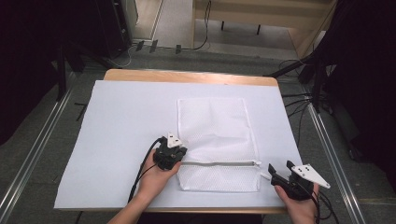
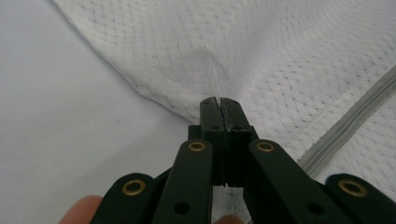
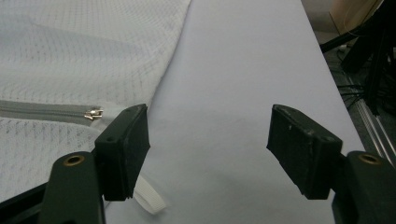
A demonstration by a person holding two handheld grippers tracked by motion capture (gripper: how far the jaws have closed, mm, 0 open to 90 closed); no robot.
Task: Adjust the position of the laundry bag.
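Mesh bag (image 1: 215, 135): left gripper (image 2: 218, 103) pinching edge; right gripper (image 3: 208, 140) agape.

A white sheet (image 1: 121, 126) covers a wooden table (image 1: 187, 76); black cables (image 1: 299, 100) trail across the grey floor (image 1: 42, 154) beside metal rails (image 1: 32, 158).

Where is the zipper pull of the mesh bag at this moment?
In the high view the zipper pull sits at the right end of the zipper, near the mesh bag's right edge, just left of the open right gripper.
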